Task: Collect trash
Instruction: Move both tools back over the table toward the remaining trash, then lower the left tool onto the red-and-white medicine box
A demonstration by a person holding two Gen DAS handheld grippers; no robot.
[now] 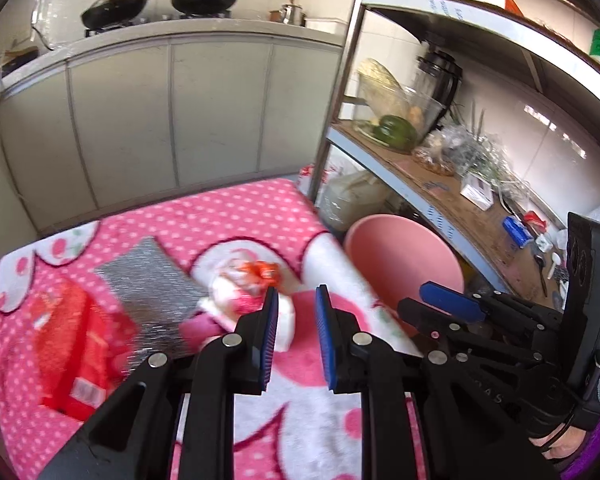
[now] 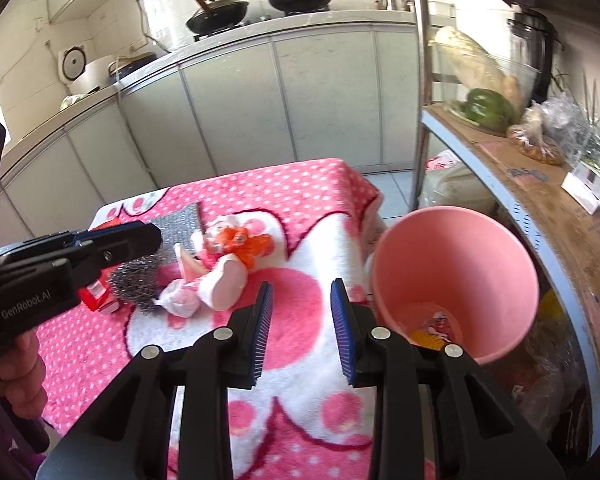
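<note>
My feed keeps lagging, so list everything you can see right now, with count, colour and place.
Pink plastic bin: one, right of the table, some scraps at its bottom.
Pink polka-dot fleece table cover: one, over the table.
Orange crumpled wrapper: one, mid-table.
White-and-pink crumpled wrappers: a few, beside the orange one.
Silver glittery sheet: one, left of the wrappers.
Silver steel-wool scrubber: one, near the sheet.
Red cardboard box: one, table's left side.
Black woks: two, on the back stove.
Green pepper: one, on the metal shelf.
Left tongs: black with blue pads, open, over the wrappers.
Right tongs: same, open, empty, beside the bin.
</note>
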